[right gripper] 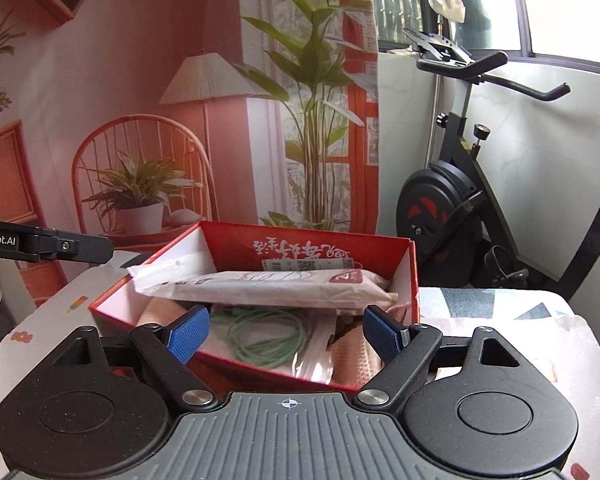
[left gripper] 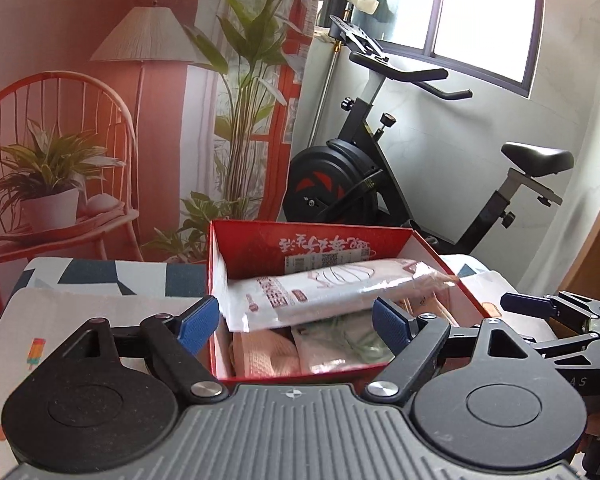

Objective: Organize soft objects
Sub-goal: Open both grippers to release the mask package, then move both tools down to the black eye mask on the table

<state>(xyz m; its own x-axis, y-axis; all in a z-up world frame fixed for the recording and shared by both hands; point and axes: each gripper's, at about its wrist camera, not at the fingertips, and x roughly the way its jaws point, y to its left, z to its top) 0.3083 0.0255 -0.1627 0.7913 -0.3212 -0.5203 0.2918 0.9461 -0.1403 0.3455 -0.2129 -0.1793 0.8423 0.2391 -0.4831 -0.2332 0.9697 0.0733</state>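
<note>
A red cardboard box (left gripper: pixel 244 236) stands on the table, also in the right wrist view (right gripper: pixel 112 300). A white plastic-wrapped packet (left gripper: pixel 320 292) lies across its top, seen too in the right wrist view (right gripper: pixel 268 284). Under it lie a bag with a coiled green cord (right gripper: pixel 268 336) and pink knitted cloth (left gripper: pixel 268 354). My left gripper (left gripper: pixel 296 326) is open and empty at the box's near edge. My right gripper (right gripper: pixel 286 334) is open and empty over the box's near side. The right gripper's fingers (left gripper: pixel 528 304) show at the left view's right edge.
The table carries a white printed cloth (right gripper: pixel 520 344) over a blue patterned one (left gripper: pixel 92 272). A black exercise bike (left gripper: pixel 364 176) stands behind the table by the window. A wall backdrop pictures a chair, lamp and plants (right gripper: pixel 140 184).
</note>
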